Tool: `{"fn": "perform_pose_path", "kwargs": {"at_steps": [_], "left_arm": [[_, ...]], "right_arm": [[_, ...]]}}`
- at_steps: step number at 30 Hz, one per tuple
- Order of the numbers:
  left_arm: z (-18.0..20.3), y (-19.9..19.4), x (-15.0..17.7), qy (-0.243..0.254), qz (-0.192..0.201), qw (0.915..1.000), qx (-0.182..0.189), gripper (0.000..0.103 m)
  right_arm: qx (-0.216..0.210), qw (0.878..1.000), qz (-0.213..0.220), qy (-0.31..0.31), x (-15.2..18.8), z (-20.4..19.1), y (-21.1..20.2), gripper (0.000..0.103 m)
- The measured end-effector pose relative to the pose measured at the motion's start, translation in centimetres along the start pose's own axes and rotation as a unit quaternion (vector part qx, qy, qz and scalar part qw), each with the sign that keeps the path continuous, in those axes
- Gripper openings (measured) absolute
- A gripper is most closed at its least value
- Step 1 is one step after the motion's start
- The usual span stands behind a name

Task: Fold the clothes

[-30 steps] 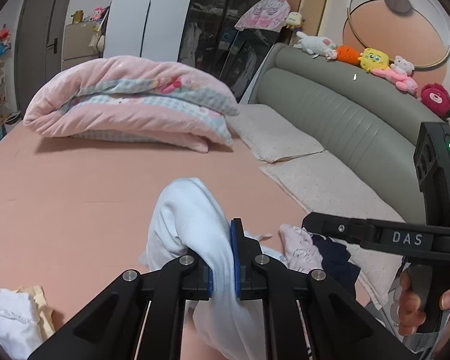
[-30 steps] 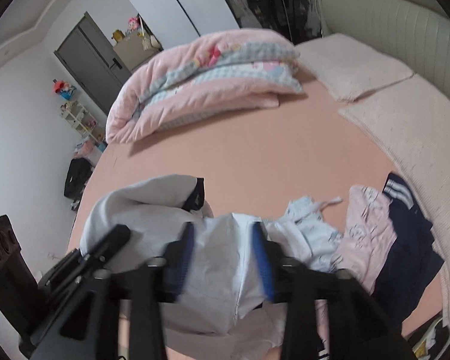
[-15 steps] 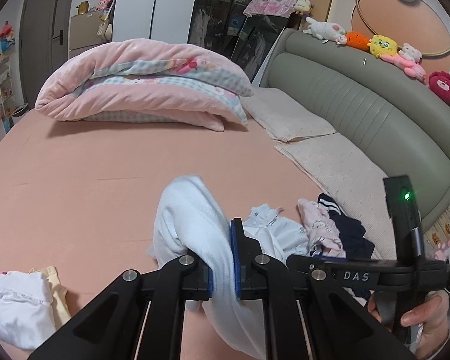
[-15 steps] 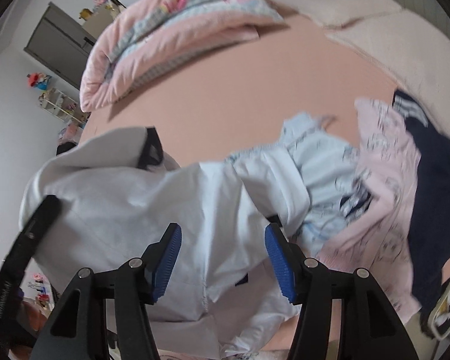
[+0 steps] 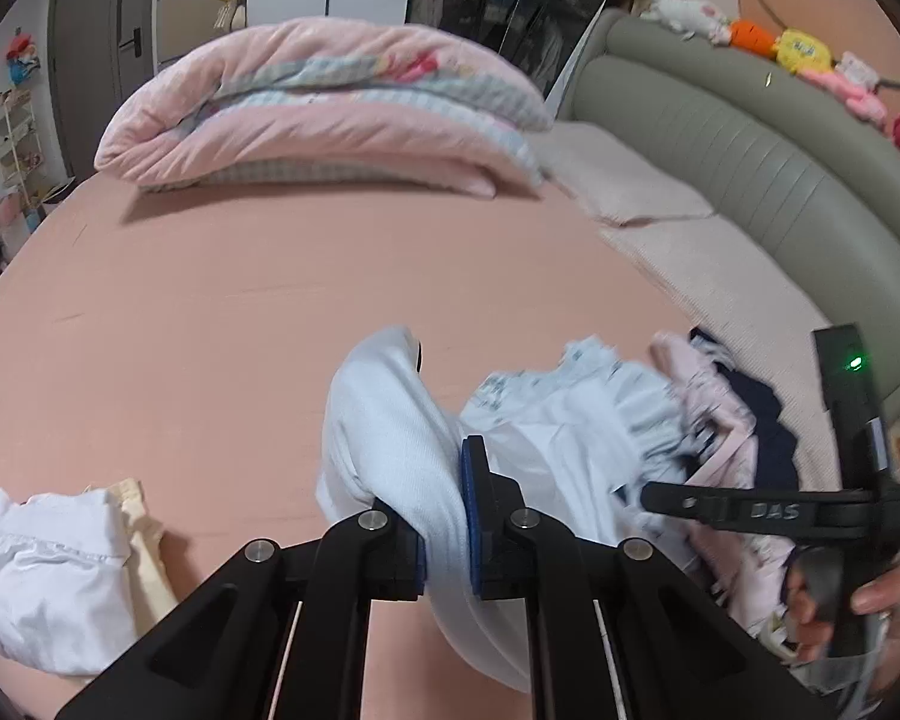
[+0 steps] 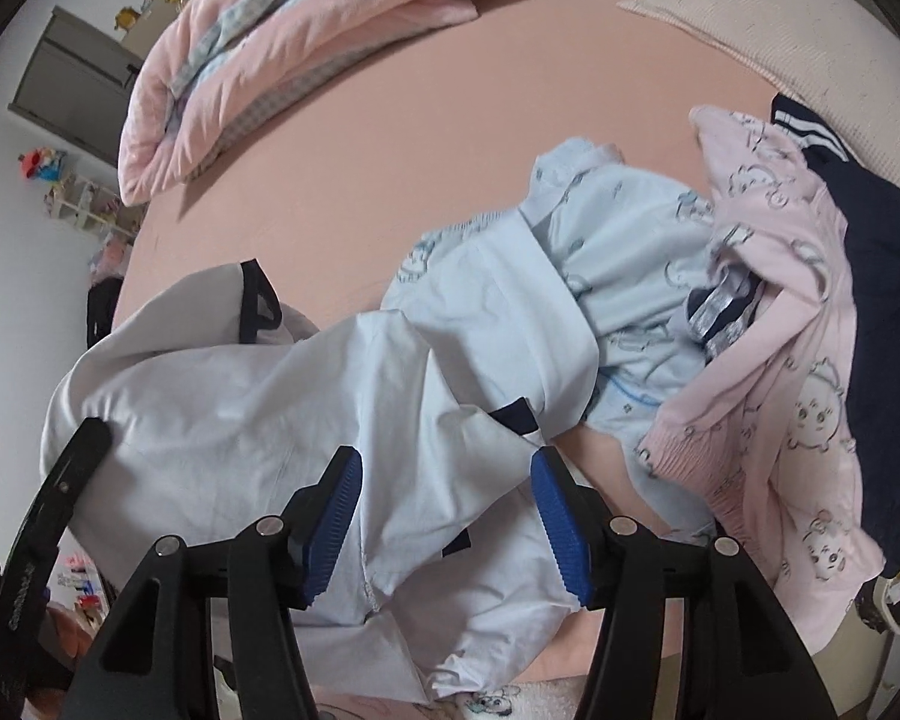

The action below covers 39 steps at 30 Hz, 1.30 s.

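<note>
My left gripper [image 5: 447, 513] has its jaws clamped on the limp, light white shirt [image 6: 258, 420]; right gripper [image 6: 447, 525] gapes, so I'd pinch a hem.

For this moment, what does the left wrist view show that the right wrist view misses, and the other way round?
Only the left wrist view shows the left hand-held gripper shut on the white shirt, the small white garment lying apart on the bed, the headboard with stuffed toys, and a hand holding the other tool.

Only the right wrist view shows the right hand-held gripper open over the shirt, touching nothing.

Both show the shirt, the pink pajamas, the navy garment, the folded quilt and the bed.
</note>
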<state>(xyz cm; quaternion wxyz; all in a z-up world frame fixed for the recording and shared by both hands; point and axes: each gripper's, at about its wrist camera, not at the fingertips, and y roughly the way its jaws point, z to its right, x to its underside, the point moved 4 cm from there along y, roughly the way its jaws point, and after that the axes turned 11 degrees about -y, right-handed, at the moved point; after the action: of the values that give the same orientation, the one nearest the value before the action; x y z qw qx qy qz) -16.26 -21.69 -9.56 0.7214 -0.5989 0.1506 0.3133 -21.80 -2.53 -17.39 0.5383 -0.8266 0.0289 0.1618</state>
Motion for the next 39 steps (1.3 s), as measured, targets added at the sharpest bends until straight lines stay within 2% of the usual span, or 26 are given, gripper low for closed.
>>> {"fn": "perform_pose_path", "kwargs": {"at_steps": [9,15,17,18,19,20,21,22,27,34,39], "left_arm": [[-3.3,2.6,2.1,-0.002,-0.042,0.9986,-0.032,0.01],[-4.5,4.4,3.9,0.019,-0.089,0.9922,-0.085,0.013],[-4.8,4.6,4.5,0.025,-0.1,0.9899,-0.097,0.016],[-4.9,4.7,4.7,0.024,-0.105,0.9892,-0.1,0.025],[-5.0,4.8,5.0,0.02,-0.113,0.9883,-0.1,0.042],[-5.2,5.0,5.3,0.014,-0.124,0.9873,-0.098,0.054],[-5.3,5.1,5.6,0.006,-0.131,0.9867,-0.096,0.073],[-5.4,5.1,5.8,-0.003,-0.135,0.9865,-0.093,0.076],[-6.4,4.5,7.0,-0.034,-0.128,0.9863,-0.098,0.076],[-7.5,3.1,6.4,-0.052,-0.104,0.9878,-0.103,0.079],[-8.4,2.0,6.0,-0.066,-0.087,0.9883,-0.107,0.079]], "right_arm": [[0.008,0.999,-0.034,-0.017,1.2,-0.9,2.2,0.058],[0.009,0.999,-0.049,-0.015,1.6,-0.4,3.1,0.058],[0.007,0.999,-0.052,-0.011,1.7,-0.1,3.3,0.058],[0.006,0.999,-0.054,-0.009,1.8,0.0,3.5,0.058],[0.005,0.998,-0.055,-0.007,1.8,0.1,3.6,0.058],[0.004,0.998,-0.056,-0.005,1.9,0.3,3.7,0.058],[0.003,0.998,-0.058,-0.003,1.9,0.4,3.9,0.058],[0.002,0.998,-0.062,-0.001,1.9,0.6,4.3,0.058],[-0.011,0.997,-0.075,0.012,1.6,1.9,6.5,0.058],[-0.037,0.995,-0.095,0.019,1.6,2.4,9.2,0.058],[-0.063,0.993,-0.094,0.034,1.9,2.3,9.8,0.058]]}}
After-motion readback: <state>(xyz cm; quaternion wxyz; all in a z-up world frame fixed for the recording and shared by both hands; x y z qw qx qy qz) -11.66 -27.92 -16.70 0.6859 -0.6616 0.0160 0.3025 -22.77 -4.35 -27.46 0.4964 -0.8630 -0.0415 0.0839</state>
